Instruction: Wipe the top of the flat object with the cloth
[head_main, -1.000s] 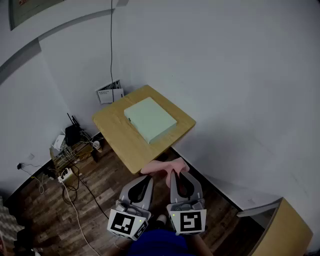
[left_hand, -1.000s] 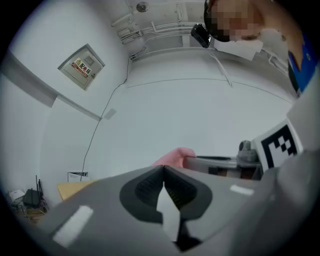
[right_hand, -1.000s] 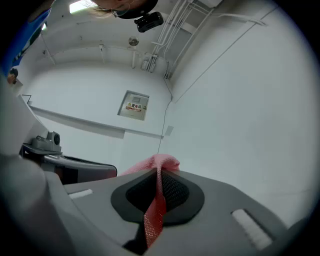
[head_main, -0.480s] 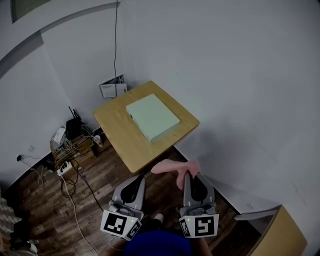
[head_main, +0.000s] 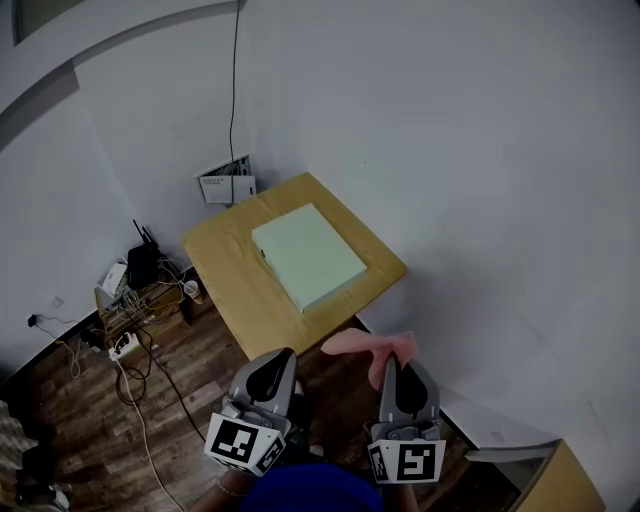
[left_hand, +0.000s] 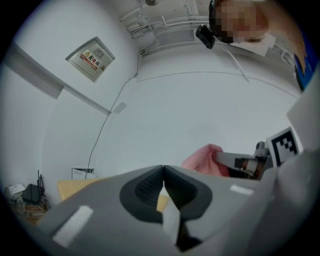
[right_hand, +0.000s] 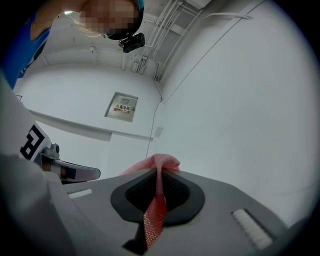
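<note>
Table (head_main: 225, 272), flat object (head_main: 308, 255) mid-top, bare margins, right tongs (head_main: 392, 364) clamping pink cloth (head_main: 362, 345) near front edge, left tongs (head_main: 281, 357) closed, empty.

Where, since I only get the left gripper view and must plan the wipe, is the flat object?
Observer: In the head view the pale green flat object lies on the wooden table.
Operator: Is the cloth gripped?
Observer: Yes; the right gripper view shows the right tongs shut on the pink cloth, which runs between the pads.
Operator: Over the table yet?
Observer: No; the head view shows it short of the table's near edge.
</note>
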